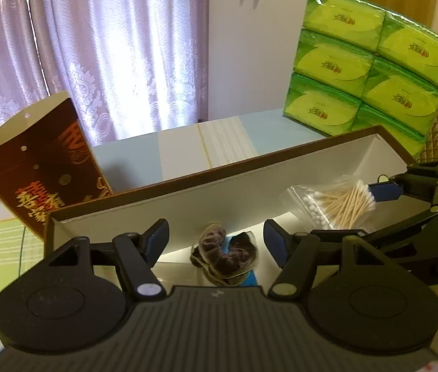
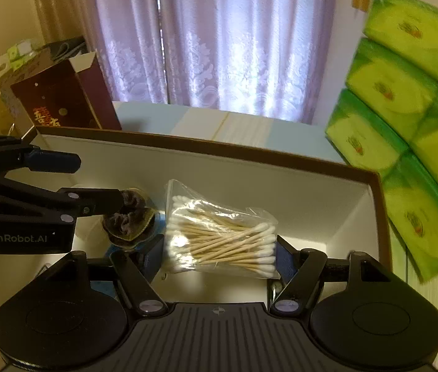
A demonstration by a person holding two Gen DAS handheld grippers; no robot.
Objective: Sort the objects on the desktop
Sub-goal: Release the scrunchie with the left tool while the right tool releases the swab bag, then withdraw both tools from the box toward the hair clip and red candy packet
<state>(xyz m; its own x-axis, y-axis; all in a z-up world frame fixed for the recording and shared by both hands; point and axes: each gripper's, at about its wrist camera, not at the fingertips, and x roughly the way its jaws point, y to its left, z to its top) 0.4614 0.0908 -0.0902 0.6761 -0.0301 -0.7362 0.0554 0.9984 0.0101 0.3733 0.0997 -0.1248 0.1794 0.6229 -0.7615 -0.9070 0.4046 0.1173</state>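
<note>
Box (image 2: pixel 370 198) holds cotton-swab bag (image 2: pixel 219 235), dark scrunchie (image 1: pixel 223 252).

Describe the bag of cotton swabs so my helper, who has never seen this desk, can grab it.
Find the long white box with a brown rim in front of the stacked green tissue packs. Inside lies a clear plastic bag of cotton swabs between the right tongs, next to a dark fuzzy scrunchie. Only the bag is see-through, showing pale wooden sticks with white tips.
</note>
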